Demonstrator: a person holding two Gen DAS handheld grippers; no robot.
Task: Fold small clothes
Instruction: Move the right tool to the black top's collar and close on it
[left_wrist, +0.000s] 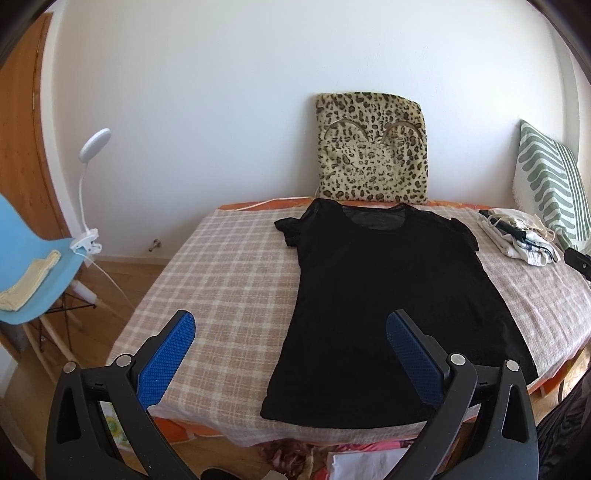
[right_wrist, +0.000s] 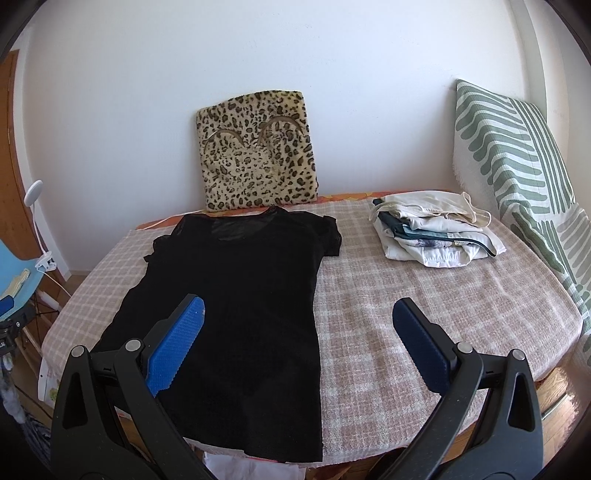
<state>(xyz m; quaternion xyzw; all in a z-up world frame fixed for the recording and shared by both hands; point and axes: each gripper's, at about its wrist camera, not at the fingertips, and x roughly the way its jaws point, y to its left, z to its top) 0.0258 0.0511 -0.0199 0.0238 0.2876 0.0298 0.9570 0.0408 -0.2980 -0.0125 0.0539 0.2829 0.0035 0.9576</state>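
On the checked bed cover (left_wrist: 229, 266): a black T-shirt (left_wrist: 373, 295) spread flat.
I hold left gripper (left_wrist: 291, 350) and right gripper (right_wrist: 299, 332) spread wide, empty; I read no writing anywhere.

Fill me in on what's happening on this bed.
A person holds two grippers over a black T-shirt spread flat on the checked blanket. The left gripper and right gripper both hover with jaws wide open, holding nothing. A pile of folded clothes sits near the striped pillow. Folding hasn't begun.
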